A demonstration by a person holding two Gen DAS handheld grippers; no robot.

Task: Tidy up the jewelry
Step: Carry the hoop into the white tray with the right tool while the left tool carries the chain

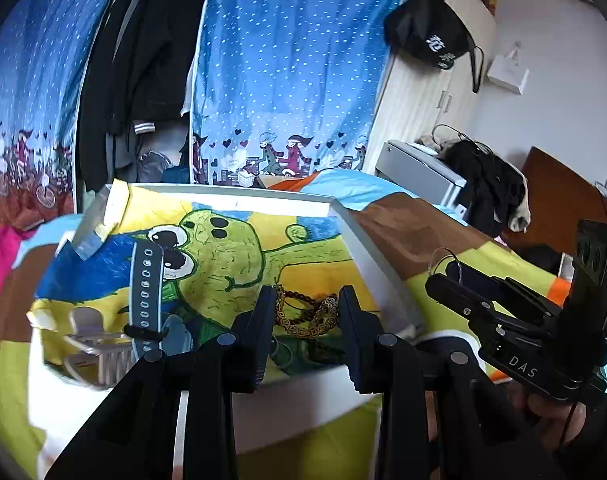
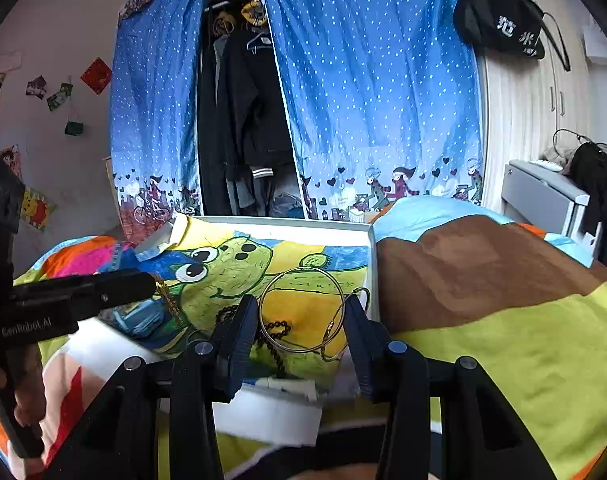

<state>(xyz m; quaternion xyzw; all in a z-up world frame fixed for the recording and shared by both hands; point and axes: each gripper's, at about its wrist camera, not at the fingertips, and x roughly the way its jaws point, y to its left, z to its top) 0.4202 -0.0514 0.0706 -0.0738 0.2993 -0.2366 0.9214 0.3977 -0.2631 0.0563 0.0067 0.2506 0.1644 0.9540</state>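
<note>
Jewelry: gold chain (image 1: 307,316) lies heaped in the white tray (image 1: 231,192), between the spread fingers of the left tongs (image 1: 307,334), which hold nothing.
Right tongs (image 2: 301,328): wide apart, empty, around two wire hoops (image 2: 303,308).
Watch strap (image 1: 143,292): left in the tray, beside a clear hair clip (image 1: 99,356).

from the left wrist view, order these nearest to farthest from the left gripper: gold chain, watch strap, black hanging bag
From the left gripper:
1. gold chain, lying between its fingers
2. watch strap, to the left in the tray
3. black hanging bag, far upper right on the wardrobe
</note>
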